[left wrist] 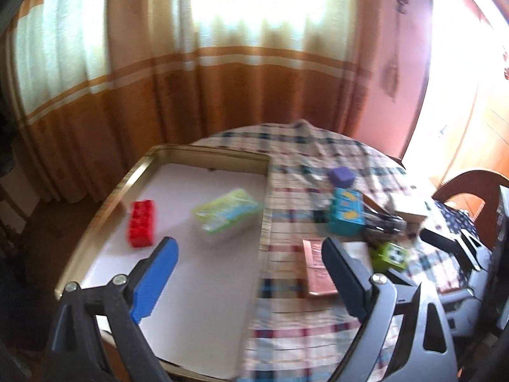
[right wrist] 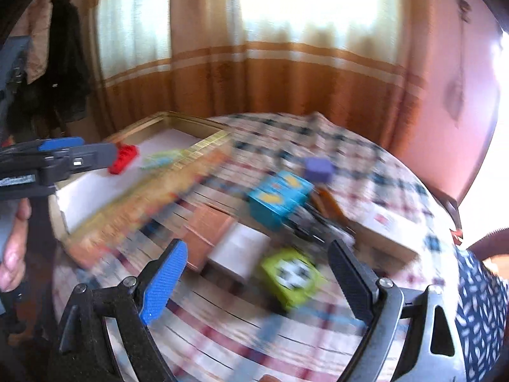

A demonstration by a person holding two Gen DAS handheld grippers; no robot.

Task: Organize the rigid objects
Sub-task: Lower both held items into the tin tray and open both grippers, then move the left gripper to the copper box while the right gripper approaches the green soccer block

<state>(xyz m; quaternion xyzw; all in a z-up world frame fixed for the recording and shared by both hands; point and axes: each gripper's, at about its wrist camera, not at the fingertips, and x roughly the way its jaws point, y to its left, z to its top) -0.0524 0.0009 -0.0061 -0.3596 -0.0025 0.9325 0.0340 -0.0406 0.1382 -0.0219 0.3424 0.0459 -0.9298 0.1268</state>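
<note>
My left gripper (left wrist: 249, 265) is open over the near part of a gold-rimmed tray (left wrist: 95, 229) with a white floor, nothing between its fingers. In the tray lie a red brick (left wrist: 141, 227) and a green-and-blue clear box (left wrist: 227, 218). My right gripper (right wrist: 256, 273) is open above the checked tablecloth, empty, with a lime-green cube (right wrist: 291, 278) just beyond its fingers. Farther off sit a teal box (right wrist: 280, 199) and a purple cube (right wrist: 318, 168). The left gripper (right wrist: 60, 156) shows at the left edge of the blurred right wrist view, in front of the red brick (right wrist: 124, 159).
On the cloth lie a pink flat box (left wrist: 318, 265), a white box (right wrist: 240, 253), a tan box (right wrist: 388, 229) and dark clutter (left wrist: 383, 224). A chair (left wrist: 467, 191) stands at the table's right side. Curtains hang behind. A hand (right wrist: 12, 251) holds the left tool.
</note>
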